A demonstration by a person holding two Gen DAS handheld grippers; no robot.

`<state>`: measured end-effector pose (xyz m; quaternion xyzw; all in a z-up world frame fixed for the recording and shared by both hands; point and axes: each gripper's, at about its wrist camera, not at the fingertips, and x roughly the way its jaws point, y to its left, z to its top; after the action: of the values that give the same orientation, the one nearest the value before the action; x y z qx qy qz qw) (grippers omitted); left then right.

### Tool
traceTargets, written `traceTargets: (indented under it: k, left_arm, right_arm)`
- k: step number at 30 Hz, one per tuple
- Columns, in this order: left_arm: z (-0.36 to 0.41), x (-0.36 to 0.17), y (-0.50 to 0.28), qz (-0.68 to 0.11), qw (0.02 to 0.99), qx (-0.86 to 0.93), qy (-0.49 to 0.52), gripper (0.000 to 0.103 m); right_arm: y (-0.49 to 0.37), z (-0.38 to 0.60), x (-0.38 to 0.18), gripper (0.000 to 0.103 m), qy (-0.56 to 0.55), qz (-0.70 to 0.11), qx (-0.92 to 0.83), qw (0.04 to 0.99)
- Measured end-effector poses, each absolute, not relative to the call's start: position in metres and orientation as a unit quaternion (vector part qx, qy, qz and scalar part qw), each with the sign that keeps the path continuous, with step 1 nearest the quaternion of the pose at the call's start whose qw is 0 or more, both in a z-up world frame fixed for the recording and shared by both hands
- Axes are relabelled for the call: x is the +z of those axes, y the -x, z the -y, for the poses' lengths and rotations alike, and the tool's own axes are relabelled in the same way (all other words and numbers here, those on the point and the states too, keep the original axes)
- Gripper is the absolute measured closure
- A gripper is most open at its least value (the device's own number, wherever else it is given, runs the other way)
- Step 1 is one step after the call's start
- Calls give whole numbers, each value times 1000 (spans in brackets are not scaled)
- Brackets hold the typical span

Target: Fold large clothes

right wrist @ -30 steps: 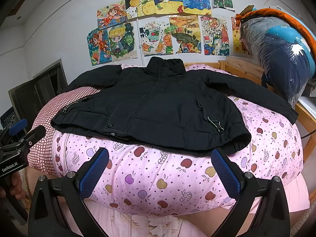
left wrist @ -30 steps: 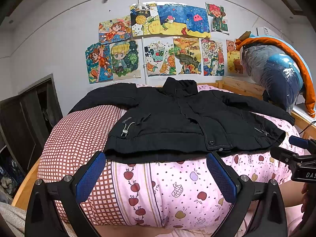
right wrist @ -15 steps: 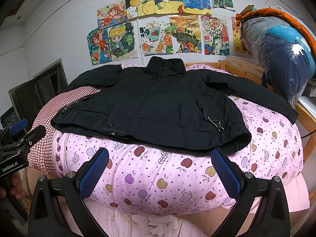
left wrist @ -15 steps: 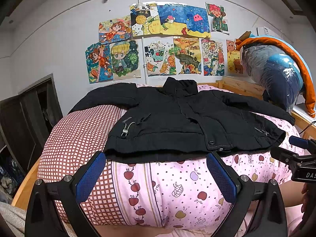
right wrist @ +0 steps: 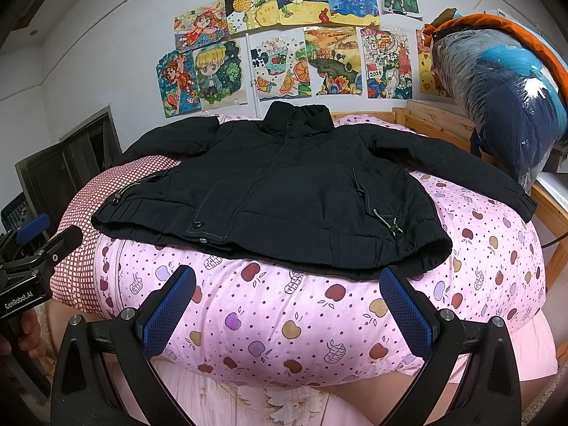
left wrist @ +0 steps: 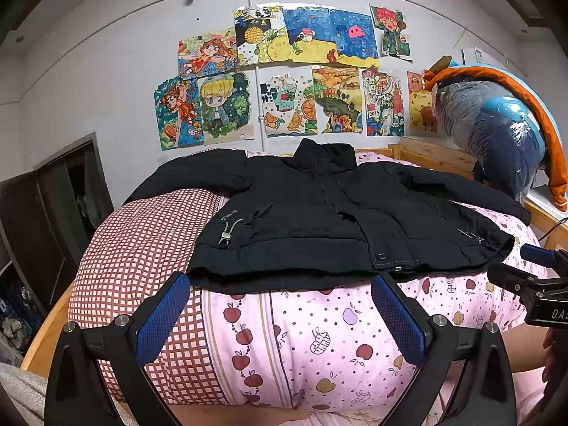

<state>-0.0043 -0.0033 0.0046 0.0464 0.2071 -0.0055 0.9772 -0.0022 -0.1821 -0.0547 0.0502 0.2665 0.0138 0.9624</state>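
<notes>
A black jacket (left wrist: 319, 220) lies flat, front up, on the bed, sleeves spread to both sides and collar toward the wall; it also shows in the right wrist view (right wrist: 284, 191). My left gripper (left wrist: 280, 284) is open and empty, just short of the jacket's hem at its left half. My right gripper (right wrist: 287, 280) is open and empty, just short of the hem at its right half. Each gripper shows at the edge of the other's view: the right gripper (left wrist: 532, 280) and the left gripper (right wrist: 35, 255).
The bed has a pink apple-print cover (right wrist: 284, 319) and a red-checked cover (left wrist: 142, 248) on the left. A wooden bed frame (right wrist: 443, 120) runs along the right. A plastic-wrapped blue bundle (right wrist: 514, 106) stands at the back right. Drawings (left wrist: 284, 71) hang on the wall.
</notes>
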Motion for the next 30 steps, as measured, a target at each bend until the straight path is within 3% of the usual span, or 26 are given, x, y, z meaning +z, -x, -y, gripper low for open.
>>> traceTargets:
  k: [19, 30]
  left_arm:
    - [-9, -3, -2, -214, 975, 0, -57, 0]
    - [6, 14, 7, -202, 977, -5, -76, 0]
  right_arm:
    - [0, 185, -74, 1, -49, -279, -1, 959]
    - [11, 190, -35, 1, -32, -291, -60, 954]
